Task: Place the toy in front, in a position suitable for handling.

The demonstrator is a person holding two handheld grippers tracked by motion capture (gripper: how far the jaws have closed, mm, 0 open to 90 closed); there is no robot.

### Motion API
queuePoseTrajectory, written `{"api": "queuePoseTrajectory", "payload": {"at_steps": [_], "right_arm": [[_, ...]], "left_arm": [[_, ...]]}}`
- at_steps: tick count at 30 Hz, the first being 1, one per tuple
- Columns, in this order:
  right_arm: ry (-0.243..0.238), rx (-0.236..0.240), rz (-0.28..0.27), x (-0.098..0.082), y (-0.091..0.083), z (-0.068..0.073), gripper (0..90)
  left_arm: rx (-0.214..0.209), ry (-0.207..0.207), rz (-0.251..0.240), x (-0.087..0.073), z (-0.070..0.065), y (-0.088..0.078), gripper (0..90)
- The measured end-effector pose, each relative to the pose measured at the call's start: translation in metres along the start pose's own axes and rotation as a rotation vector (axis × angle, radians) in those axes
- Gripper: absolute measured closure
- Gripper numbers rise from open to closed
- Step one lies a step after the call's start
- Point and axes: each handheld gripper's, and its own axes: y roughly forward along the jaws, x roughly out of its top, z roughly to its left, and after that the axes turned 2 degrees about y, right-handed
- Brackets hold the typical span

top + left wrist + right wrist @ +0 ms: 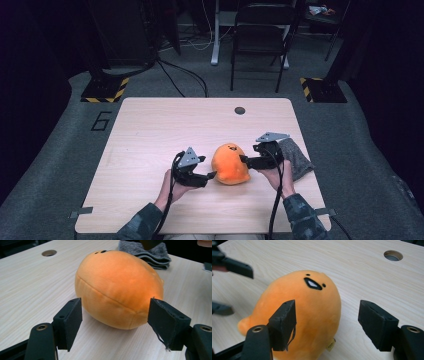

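Standing at the near edge of the table (150, 130), I counted 1 orange plush toy (230, 165), 1 folded grey cloth (296, 157) and 2 hand-held grippers. The toy lay on the wood a little toward 5 o'clock of the table's middle, its small black face turned to 12 o'clock. The left gripper (209, 176) sat at the toy's 9 o'clock and the right gripper (243, 159) at its 3 o'clock, each pointing inward at it. Both were released: in the left gripper view the 2 black pads (71, 320) stood apart just short of the toy (117, 287), nothing pressed between them; in the right gripper view the 2 pads (284, 323) were equally spread, the toy (312, 315) beyond them and unpinched. The cloth rested at the toy's 3 o'clock, just behind the right gripper, near the table's right edge. 1 round hole (240, 110) marked the tabletop toward 12 o'clock.
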Motion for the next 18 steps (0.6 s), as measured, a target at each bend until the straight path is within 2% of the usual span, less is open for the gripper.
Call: {"api": "queuePoseTrajectory", "payload": {"at_steps": [2, 7, 10, 13, 16, 18], "right_arm": [[0.005, 0.004, 0.008, 0.001, 0.005, -0.004, 30.5], [0.003, 0.028, 0.001, 0.005, 0.014, -0.013, 30.7], [-0.009, 0.052, 0.022, 0.005, 0.021, -0.014, 30.3], [0.005, 0.070, 0.041, 0.005, 0.027, -0.017, 31.4], [0.018, 0.118, 0.060, 0.002, 0.032, -0.021, 44.2], [0.028, 0.143, 0.081, 0.001, 0.034, -0.022, 49.9]], "left_arm": [[0.030, 0.015, 0.012, -0.001, -0.011, 0.002, 27.5], [0.050, 0.037, 0.027, -0.002, -0.029, 0.008, 27.5], [0.064, 0.035, 0.034, -0.004, -0.032, 0.013, 29.4], [0.061, 0.035, 0.044, -0.006, -0.033, 0.017, 35.7], [0.060, 0.034, 0.060, -0.012, -0.033, 0.026, 44.1], [0.052, 0.020, 0.061, -0.016, -0.031, 0.029, 46.9]]}}
